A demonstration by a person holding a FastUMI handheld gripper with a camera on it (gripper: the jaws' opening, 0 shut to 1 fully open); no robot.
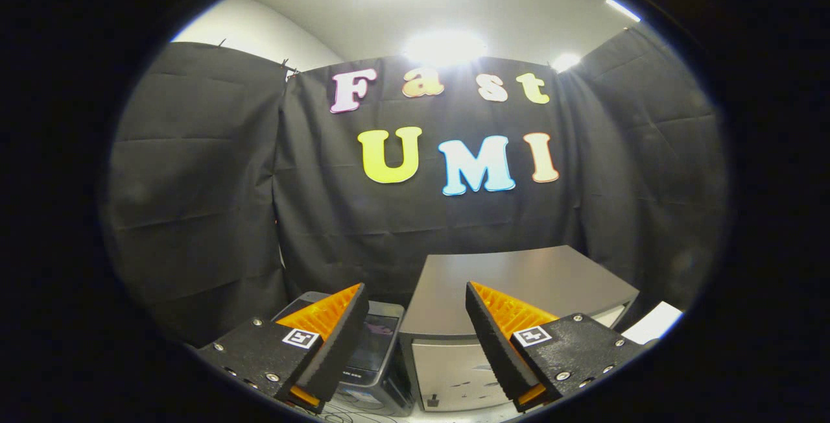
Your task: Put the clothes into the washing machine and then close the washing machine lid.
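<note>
Beyond the gripper [415,319], washing machine [373,351] beside grey cabinet [519,287].
Fingers spread wide, holding nothing; washing machine sits just left of the cabinet, partly behind the left finger [331,338]. Small label on washing machine front too blurred to read. Clothes: cannot tell where.

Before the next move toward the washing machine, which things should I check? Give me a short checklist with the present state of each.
1. Tool open and empty: ok, fingers spread, nothing between them.
2. Washing machine found: ok, the dark unit beyond the left-hand finger, beside the grey cabinet.
3. Lid open: cannot tell, the finger hides part of it.
4. Clothes located: cannot tell from this view.
5. Tool aimed at the machine: not ok, it points at the booth wall.
</note>
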